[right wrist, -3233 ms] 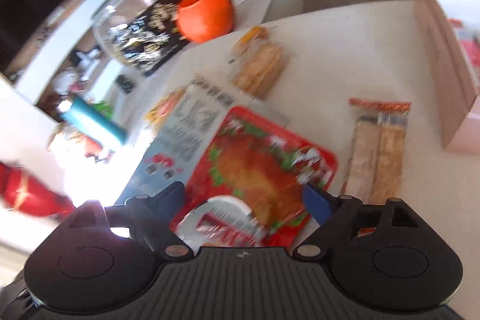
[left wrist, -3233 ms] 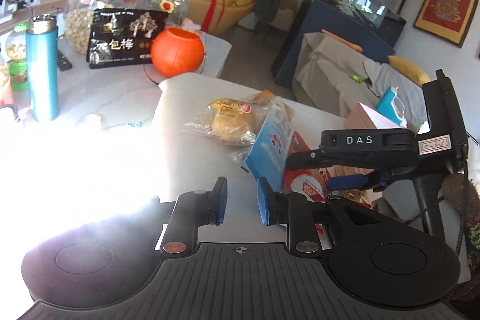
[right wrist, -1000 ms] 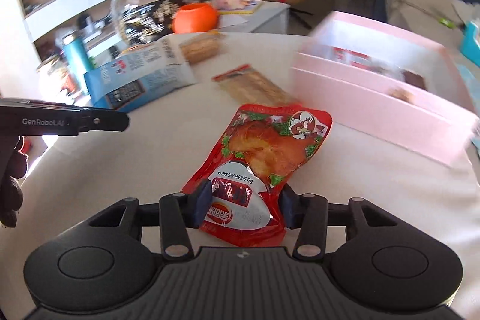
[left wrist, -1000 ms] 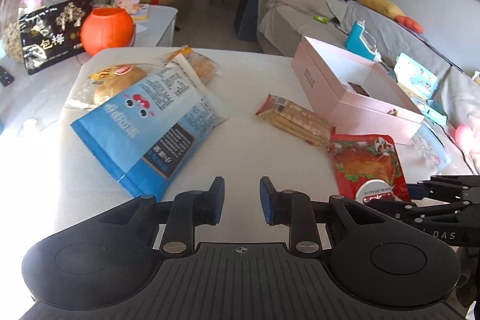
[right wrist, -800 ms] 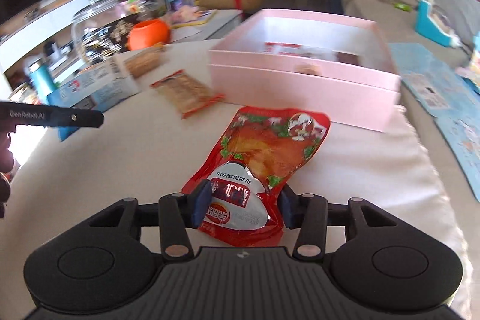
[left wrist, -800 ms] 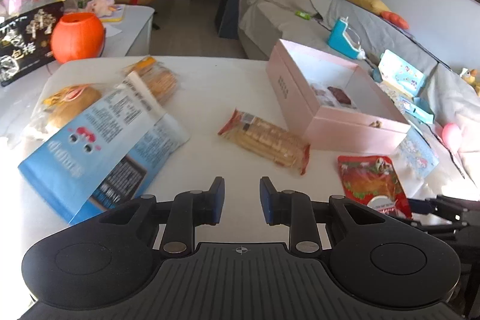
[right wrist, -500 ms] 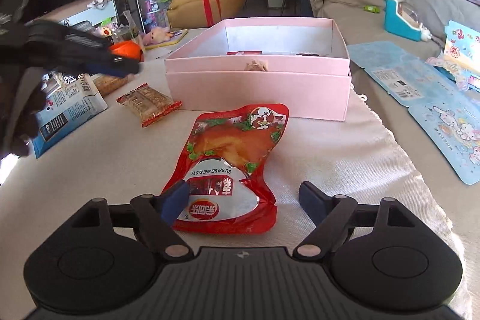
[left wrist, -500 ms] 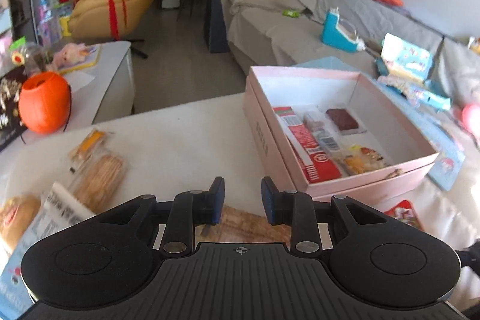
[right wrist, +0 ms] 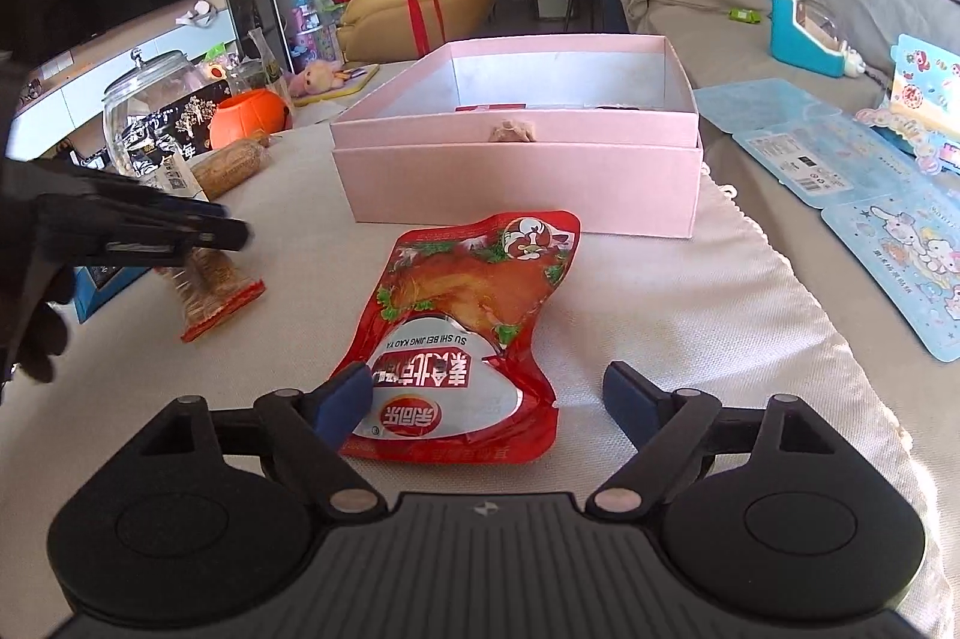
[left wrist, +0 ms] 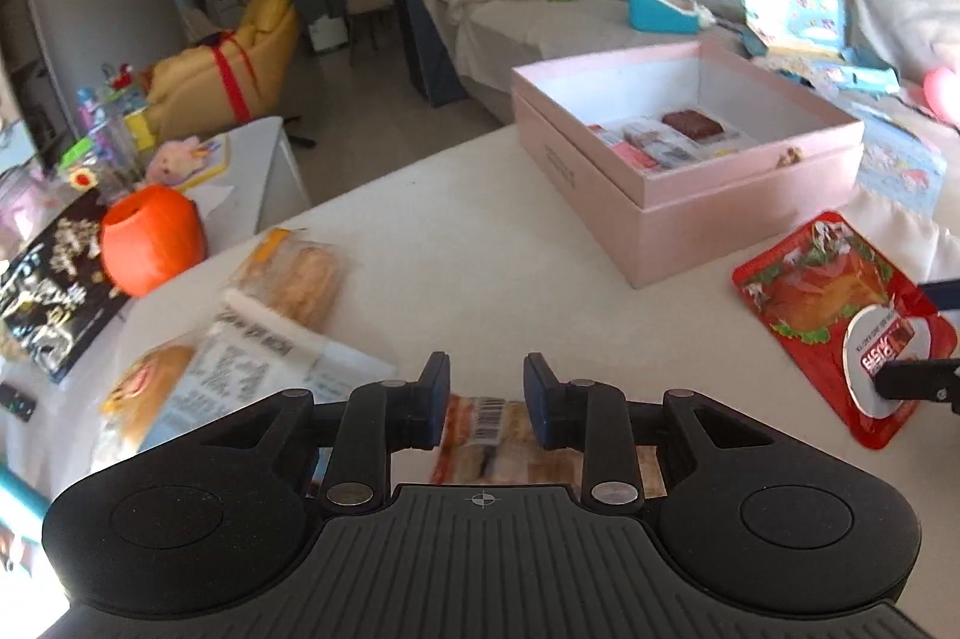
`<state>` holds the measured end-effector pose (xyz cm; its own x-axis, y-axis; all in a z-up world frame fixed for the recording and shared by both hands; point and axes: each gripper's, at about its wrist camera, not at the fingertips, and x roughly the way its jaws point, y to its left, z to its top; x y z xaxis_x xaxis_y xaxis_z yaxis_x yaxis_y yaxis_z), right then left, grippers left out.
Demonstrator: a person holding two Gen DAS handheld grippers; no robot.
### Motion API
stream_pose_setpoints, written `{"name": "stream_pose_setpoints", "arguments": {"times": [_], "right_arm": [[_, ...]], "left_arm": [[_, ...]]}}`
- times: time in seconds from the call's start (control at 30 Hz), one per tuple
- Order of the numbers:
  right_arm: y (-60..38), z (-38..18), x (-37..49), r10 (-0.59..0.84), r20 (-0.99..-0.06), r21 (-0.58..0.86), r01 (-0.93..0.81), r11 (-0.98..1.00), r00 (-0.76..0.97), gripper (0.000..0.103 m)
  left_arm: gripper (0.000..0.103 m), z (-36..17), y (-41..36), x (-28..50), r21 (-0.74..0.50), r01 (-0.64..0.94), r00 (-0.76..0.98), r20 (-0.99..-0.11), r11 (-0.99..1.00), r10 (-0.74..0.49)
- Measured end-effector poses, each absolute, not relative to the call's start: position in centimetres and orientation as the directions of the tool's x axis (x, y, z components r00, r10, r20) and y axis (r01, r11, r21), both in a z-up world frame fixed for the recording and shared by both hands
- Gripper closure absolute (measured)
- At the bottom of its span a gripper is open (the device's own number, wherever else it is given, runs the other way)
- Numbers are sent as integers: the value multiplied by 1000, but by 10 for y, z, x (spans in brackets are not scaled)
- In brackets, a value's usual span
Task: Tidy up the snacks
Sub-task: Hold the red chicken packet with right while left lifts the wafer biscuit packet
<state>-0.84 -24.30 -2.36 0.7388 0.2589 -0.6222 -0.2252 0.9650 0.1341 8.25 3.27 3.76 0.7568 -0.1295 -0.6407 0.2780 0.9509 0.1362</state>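
Observation:
An open pink box (left wrist: 660, 213) (right wrist: 516, 171) with a few snacks inside stands on the white table. A red chicken snack pouch (right wrist: 468, 333) (left wrist: 840, 315) lies flat in front of it. My right gripper (right wrist: 486, 399) is open, its fingers either side of the pouch's near end. My left gripper (left wrist: 485, 393) is slightly open and empty, hovering just above a clear cracker packet (left wrist: 498, 429) (right wrist: 210, 291); in the right wrist view the left gripper (right wrist: 240, 234) shows above that packet.
A blue-and-white snack bag (left wrist: 252, 375), a bun packet (left wrist: 144, 387), a second cracker packet (left wrist: 300, 279), an orange pumpkin pot (left wrist: 150, 243) and a black bag (left wrist: 48, 291) lie at the left. Blue sticker sheets (right wrist: 870, 195) lie right of the box.
My right gripper has carried the red pouch to the box, set it down and opened. My left gripper has swung from the blue bag to above the clear cracker packet.

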Motion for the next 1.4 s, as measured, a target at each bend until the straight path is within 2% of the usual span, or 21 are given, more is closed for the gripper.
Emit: {"name": "stream_pose_setpoints", "arguments": {"times": [0.1,0.2,0.23,0.47,0.73,0.87,1.07,1.23,1.33,1.4], "right_arm": [[-243,-24,-8,256,-623,131,-225,966,739,18],[-242,-24,-9,253,-624,126,-224,966,740,18],[-242,-24,-9,251,-625,124,-224,967,739,18],[-240,-24,-9,247,-627,116,-225,967,739,17],[-239,-24,-10,247,-629,111,-229,967,737,15],[-239,-24,-10,246,-629,111,-228,967,737,15],[-237,-25,-10,243,-635,100,-234,967,733,12],[-235,-26,-7,262,-656,100,-263,960,707,0],[-235,-25,-4,266,-668,102,-268,958,695,0],[-229,-26,-5,237,-682,54,-276,960,692,0]], "left_arm": [[73,56,63,71,-23,153,737,-664,988,-129],[73,51,88,75,-314,83,616,-729,946,-297],[73,47,90,78,-355,62,589,-741,933,-321],[70,32,58,112,-267,71,614,-748,961,-253],[59,30,1,122,-12,207,658,-739,978,-148],[58,18,-6,123,-3,237,618,-772,971,-153],[59,15,3,107,-25,265,642,-741,964,-195],[59,9,19,66,-45,277,684,-692,960,-230],[59,7,27,47,-58,253,708,-669,966,-225],[59,5,30,36,-60,248,723,-653,967,-226]]}}
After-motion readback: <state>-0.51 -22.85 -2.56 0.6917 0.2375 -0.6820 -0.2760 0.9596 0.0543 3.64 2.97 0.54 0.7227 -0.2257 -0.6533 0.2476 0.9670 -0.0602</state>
